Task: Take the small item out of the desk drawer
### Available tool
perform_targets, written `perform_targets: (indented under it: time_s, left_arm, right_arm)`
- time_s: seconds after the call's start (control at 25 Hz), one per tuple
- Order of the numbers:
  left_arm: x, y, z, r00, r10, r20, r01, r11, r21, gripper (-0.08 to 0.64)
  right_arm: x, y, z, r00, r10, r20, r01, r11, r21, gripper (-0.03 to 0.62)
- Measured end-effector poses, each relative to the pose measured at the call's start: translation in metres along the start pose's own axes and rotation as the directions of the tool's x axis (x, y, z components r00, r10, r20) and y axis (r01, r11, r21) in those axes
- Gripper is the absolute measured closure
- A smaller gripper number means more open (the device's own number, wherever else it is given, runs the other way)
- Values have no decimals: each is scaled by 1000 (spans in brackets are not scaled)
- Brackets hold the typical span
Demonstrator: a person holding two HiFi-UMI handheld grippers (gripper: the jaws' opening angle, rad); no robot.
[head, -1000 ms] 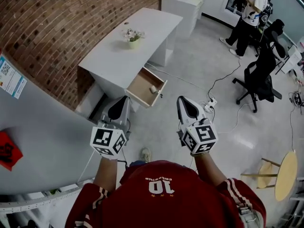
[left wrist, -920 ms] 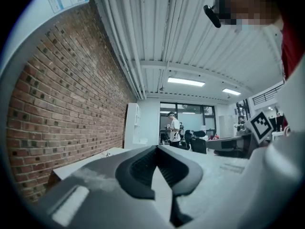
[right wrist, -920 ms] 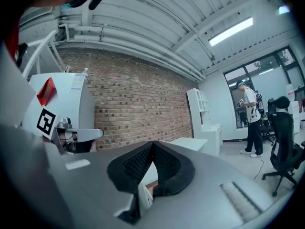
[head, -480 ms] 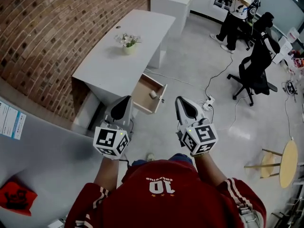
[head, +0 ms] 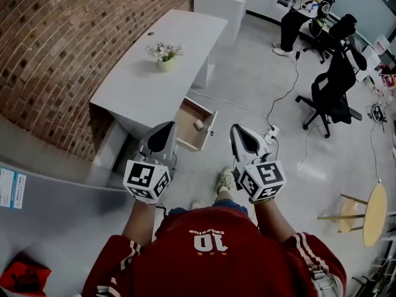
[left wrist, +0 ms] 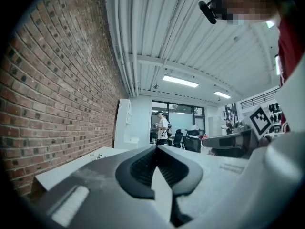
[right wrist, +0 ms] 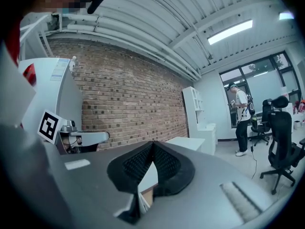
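- Down in front of you, the desk drawer [head: 187,120] stands pulled out of the white desk [head: 154,73], and its wooden inside is showing.
- Your small item [head: 198,125], a pale little lump, lies inside that drawer, toward the front panel. Neither gripper touches it.
- You hold your left gripper [head: 167,127] level. In the head view its tip sits just short of the drawer's near left corner. Its jaws are pressed together with nothing between them.
- You hold your right gripper [head: 237,130] level beside it, a little way right of the drawer and over the floor. Its jaws also meet at the tips and hold nothing. Through the slit under the pads, the right gripper view shows a sliver of the desk and what looks like drawer wood.
- Both grippers sit side by side but apart, with their marker cubes turned toward you.
- A small flower pot [head: 164,59] stands on the desk top toward its far end, with the brick wall [head: 68,42] running along the desk's left side.
- On the floor, a white power strip [head: 272,135] lies just right of your right gripper's tip. A black office chair [head: 334,94] stands well beyond it.
- Your shoe [head: 225,179] shows between the two grippers.
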State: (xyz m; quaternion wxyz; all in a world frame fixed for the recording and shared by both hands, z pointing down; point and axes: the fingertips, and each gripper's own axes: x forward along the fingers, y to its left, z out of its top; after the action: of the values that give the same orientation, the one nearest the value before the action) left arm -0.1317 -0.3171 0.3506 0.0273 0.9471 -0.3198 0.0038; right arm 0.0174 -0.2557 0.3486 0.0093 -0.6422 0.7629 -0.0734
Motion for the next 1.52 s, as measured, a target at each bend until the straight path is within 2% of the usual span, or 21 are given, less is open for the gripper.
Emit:
perform_targets:
  time_s: [0.16, 0.2, 0.48, 0.72, 0.96, 1.24, 1.32, 1.52]
  left_arm:
    - [22, 4, 7, 1000, 4, 8, -4, 999, 31, 554]
    - [27, 5, 8, 1000, 4, 7, -4, 999, 39, 510]
    - [71, 21, 7, 1000, -2, -26, 4, 998, 61, 385]
    - [109, 28, -4, 998, -2, -61, 6, 997, 76, 374]
    - [145, 50, -69, 985, 7, -173, 0, 999, 37, 374]
    - [177, 44, -132, 968, -41, -247, 53, 998, 45, 374]
    - [185, 41, -155, 958, -57, -283, 79, 995, 66, 374]
    - [202, 40, -227, 911, -106, -398, 179, 972, 150, 374]
  right_arm:
    - [23, -15, 8, 999, 35, 17, -35, 999, 4, 591]
    - [29, -17, 9, 999, 46, 18, -46, 999, 5, 591]
    - [77, -33, 16, 992, 128, 12, -128, 992, 7, 591]
    - [100, -62, 16, 993, 120, 5, -120, 993, 12, 591]
    - [109, -90, 2, 997, 76, -23, -76, 997, 4, 591]
    - [113, -121, -30, 997, 26, -71, -24, 999, 29, 591]
    - [114, -127, -38, 997, 17, -77, -14, 999, 36, 591]
    - [119, -143, -60, 996, -27, -81, 31, 998, 53, 591]
